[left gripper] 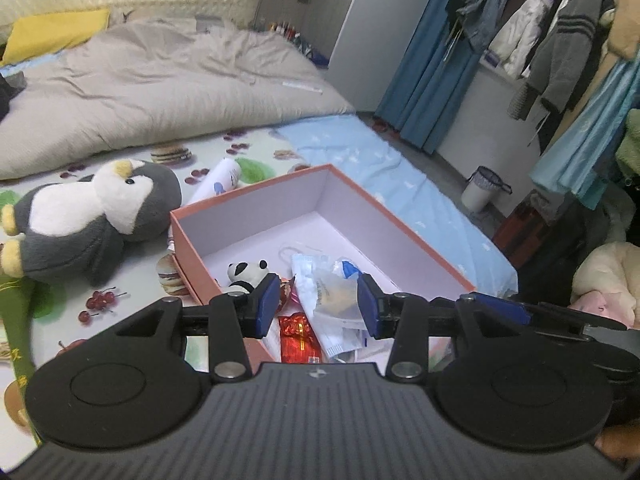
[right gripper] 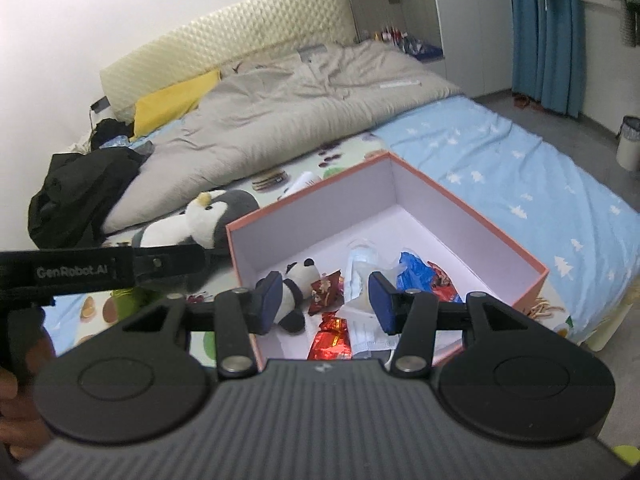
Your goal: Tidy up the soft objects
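**Both grippers held spread above open pink box on bed**

The left gripper (left gripper: 318,304) is held level over the near end of the pink box (left gripper: 404,226), jaws spread apart, nothing pinched between the blue pads (left gripper: 269,304). The right gripper (right gripper: 322,304) is posed the same way above the same box (right gripper: 472,216), jaws likewise parted and empty. The left gripper's black body (right gripper: 100,268) is seen crossing the left side of the right wrist view, just beside the box's left wall.

Inside the box, a small panda plush (left gripper: 246,274) is seen lying at the near left, against the left wall. Beside it, clear plastic packets (left gripper: 332,292), a face mask (right gripper: 362,268), a blue wrapper (right gripper: 414,266) and red foil snack packs (left gripper: 300,338) are piled at the near end. The far half of the box floor is left bare, and the box top is open all round.

A large grey penguin plush (left gripper: 92,216) is seen lying on its back outside the box, left of it, near but apart from the wall. A white tube (left gripper: 222,178) is found behind the box's far left corner.

The box is set on a food-print sheet (left gripper: 132,300) over the bed; a light blue sheet (right gripper: 520,176) is spread to the right, reaching the bed edge. A grey duvet (left gripper: 160,80) is bunched behind, with a yellow pillow (right gripper: 176,100) and dark clothing (right gripper: 80,196) at the head end. Hanging clothes (left gripper: 560,32), blue curtains (right gripper: 548,32) and a white bin (left gripper: 482,188) are seen on the grey floor side.
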